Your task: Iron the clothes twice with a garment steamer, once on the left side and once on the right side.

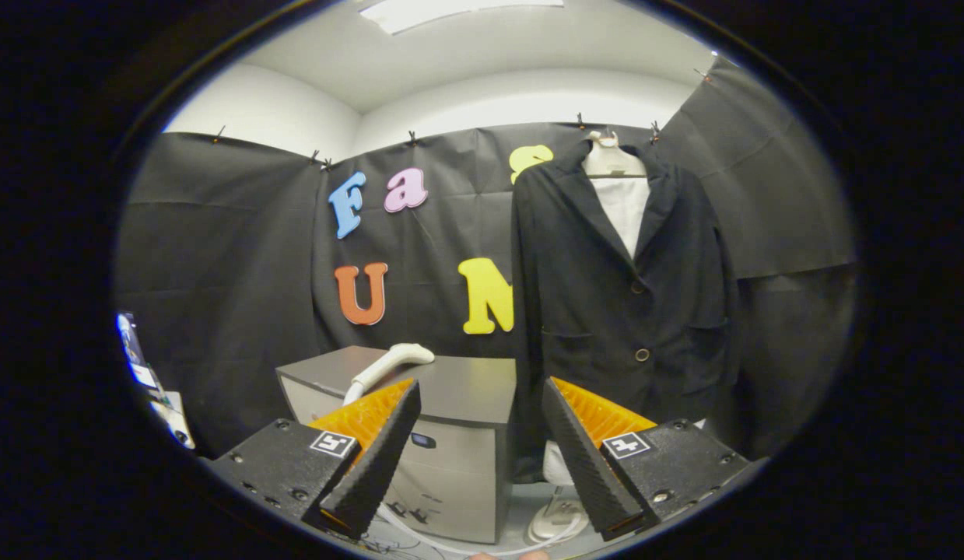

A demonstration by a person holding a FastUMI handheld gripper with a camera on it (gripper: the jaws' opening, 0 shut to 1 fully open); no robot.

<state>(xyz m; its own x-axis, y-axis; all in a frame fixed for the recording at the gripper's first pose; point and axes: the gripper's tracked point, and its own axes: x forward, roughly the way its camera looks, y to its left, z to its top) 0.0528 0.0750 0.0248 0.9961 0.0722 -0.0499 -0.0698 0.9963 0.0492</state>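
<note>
The gripper [482, 459] hangs with its fingers spread wide apart and nothing between them. The garment steamer [390, 363] lies on top of a grey cabinet [466, 389] that serves as the counter here, just ahead of the left finger and a little to the left of the gap, so the reach for it goes forward and slightly leftward. Its long axis runs on a slant: the rounded head points up and to the right, toward the jacket [614, 311], while the handle end drops toward the left finger, which covers it, so how it ends is probably hidden rather than short. A pale hose [450, 544] trails below the cabinet. The dark jacket hangs upright on a hanger [610, 159], beyond the right finger and well apart from the steamer, its front facing the fingers, both sides not yet steamed as far as I can judge
</note>
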